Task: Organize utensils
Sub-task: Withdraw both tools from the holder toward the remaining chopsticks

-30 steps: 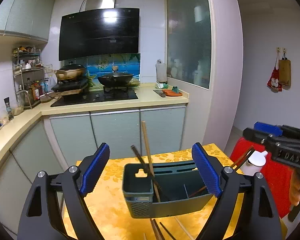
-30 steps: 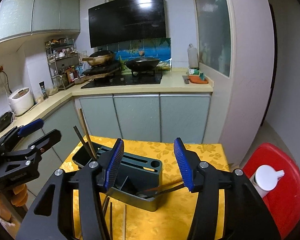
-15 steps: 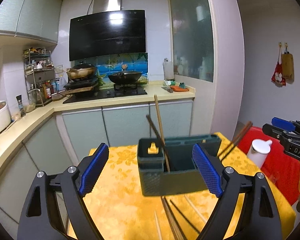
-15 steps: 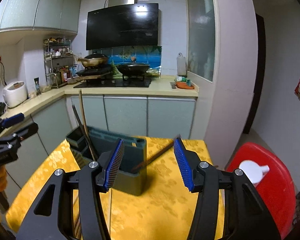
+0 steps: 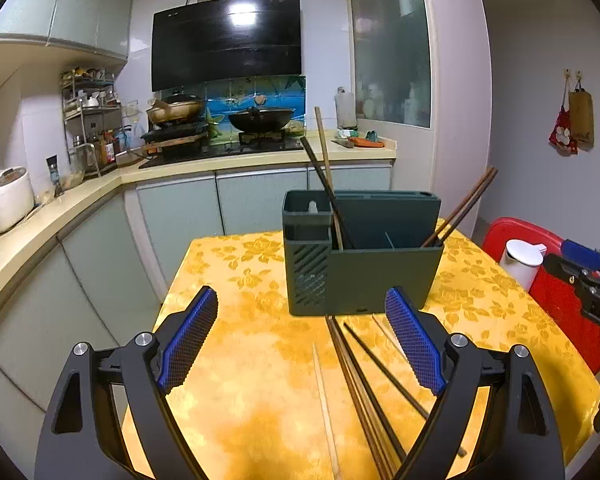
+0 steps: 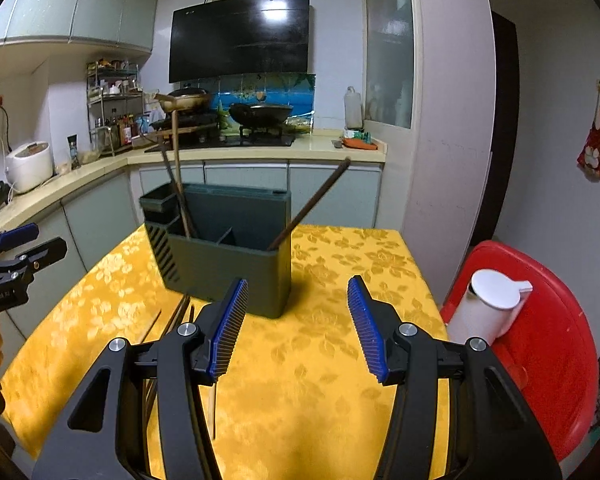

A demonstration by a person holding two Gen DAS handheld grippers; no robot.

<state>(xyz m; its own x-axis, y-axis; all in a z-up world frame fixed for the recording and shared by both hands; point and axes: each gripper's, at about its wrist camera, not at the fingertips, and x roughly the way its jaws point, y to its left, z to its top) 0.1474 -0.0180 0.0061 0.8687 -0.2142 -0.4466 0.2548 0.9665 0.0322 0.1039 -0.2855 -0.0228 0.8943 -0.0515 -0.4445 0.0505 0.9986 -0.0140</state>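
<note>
Hovering wide and empty — left claw [image 5: 306, 340], right claw [image 6: 298, 326] — before utensil holder [image 5: 364, 276], over loose chopsticks [image 5: 364, 376].

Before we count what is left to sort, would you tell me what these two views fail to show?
- Loose chopsticks: near ends hidden by the left claw and the frame's lower edge; in the right wrist view the right claw covers most.
- Utensil holder: the front wall hides the floor and the lower ends of the chopsticks standing inside.
</note>
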